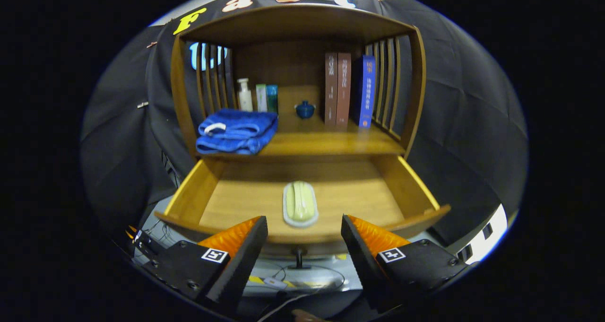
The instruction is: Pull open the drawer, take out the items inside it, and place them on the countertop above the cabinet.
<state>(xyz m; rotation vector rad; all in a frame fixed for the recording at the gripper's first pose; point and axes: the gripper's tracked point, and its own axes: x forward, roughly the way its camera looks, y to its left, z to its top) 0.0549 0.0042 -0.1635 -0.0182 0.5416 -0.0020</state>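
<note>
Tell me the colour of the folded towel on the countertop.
Blue, with a small white loop; the towel shows best in the gripper view, beyond the open gripper.

Camera behind tongs (302,246), facing open drawer (236,204), near

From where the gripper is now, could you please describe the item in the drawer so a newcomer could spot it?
Find the wooden cabinet, then its open drawer under the shelf. The soap dish lies on the drawer floor, just ahead of the open gripper. It is the drawer's one item: a pale yellow-green bar on a white oval tray.
</note>
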